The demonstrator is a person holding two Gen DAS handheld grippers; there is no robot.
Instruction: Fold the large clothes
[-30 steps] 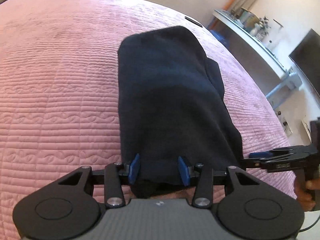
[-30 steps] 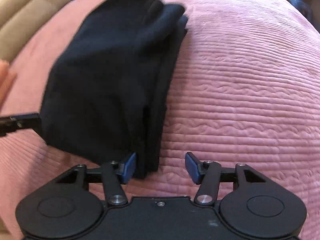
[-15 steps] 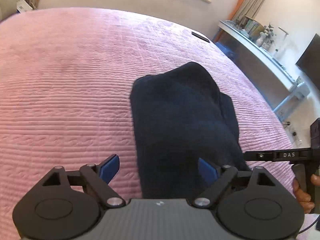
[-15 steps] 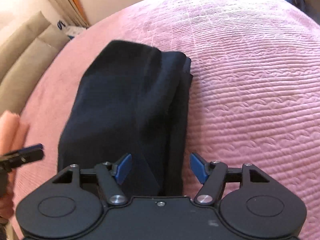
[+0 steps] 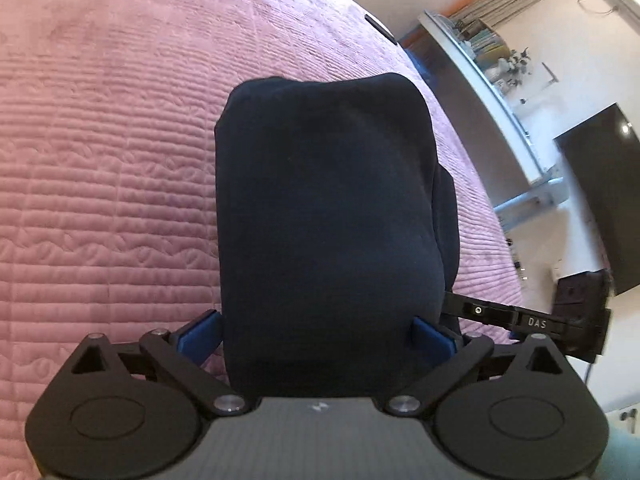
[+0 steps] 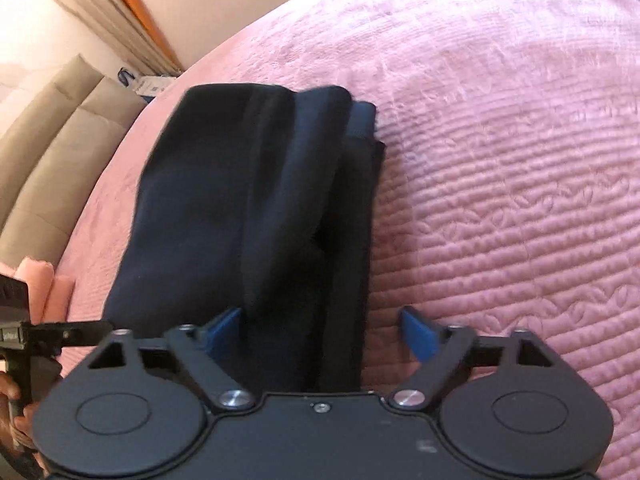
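A dark navy garment (image 5: 320, 200) lies folded in a long thick stack on the pink quilted bedspread (image 5: 100, 160). My left gripper (image 5: 316, 336) straddles its near end. The jaws are opening wide, and the cloth fills the gap between the blue pads without being pinched. In the right wrist view the garment (image 6: 248, 200) shows several layered edges along its right side. My right gripper (image 6: 320, 332) is also opening over that near end, its right pad clear of the cloth above the bedspread (image 6: 500, 160). Each gripper's finger shows at the edge of the other view.
A white desk with clutter (image 5: 492, 92) and a dark screen (image 5: 600, 200) stand beyond the bed's right side. A small black object (image 5: 380, 28) lies at the far edge. A beige sofa (image 6: 48, 140) and a peach cloth (image 6: 40, 284) are on the left.
The left gripper let go of the garment's near edge and both pairs of jaws spread wide. Both grippers then moved in low over the near end of the folded stack.
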